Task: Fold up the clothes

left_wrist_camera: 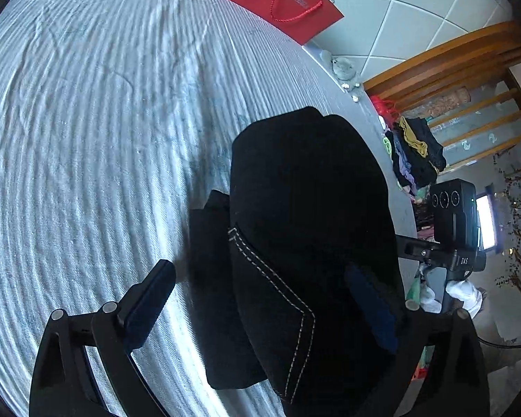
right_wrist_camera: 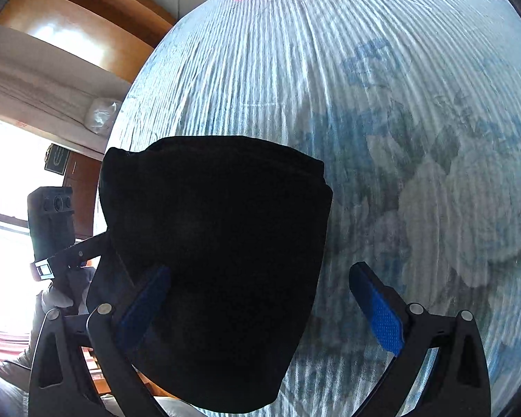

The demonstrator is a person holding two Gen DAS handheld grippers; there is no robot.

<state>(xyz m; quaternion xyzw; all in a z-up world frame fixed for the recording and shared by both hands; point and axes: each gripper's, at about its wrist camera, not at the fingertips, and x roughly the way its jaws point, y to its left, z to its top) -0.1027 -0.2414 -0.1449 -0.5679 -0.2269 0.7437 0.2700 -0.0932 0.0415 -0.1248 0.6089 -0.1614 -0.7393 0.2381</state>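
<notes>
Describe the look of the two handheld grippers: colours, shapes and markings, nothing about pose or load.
The left gripper has matte black angular linkage arms with round silver pivot pins and flat fingers padded dark blue. The right gripper is built the same, with brighter blue textured pads. Seen from the left wrist camera, its boxy black camera housing has three round lenses and white "DAS" lettering.

A red paper bag (left_wrist_camera: 278,0) with cord handles lies at the far edge of the striped bedsheet (left_wrist_camera: 87,121). A wooden frame (left_wrist_camera: 469,69) stands beyond the bed's right edge.
</notes>
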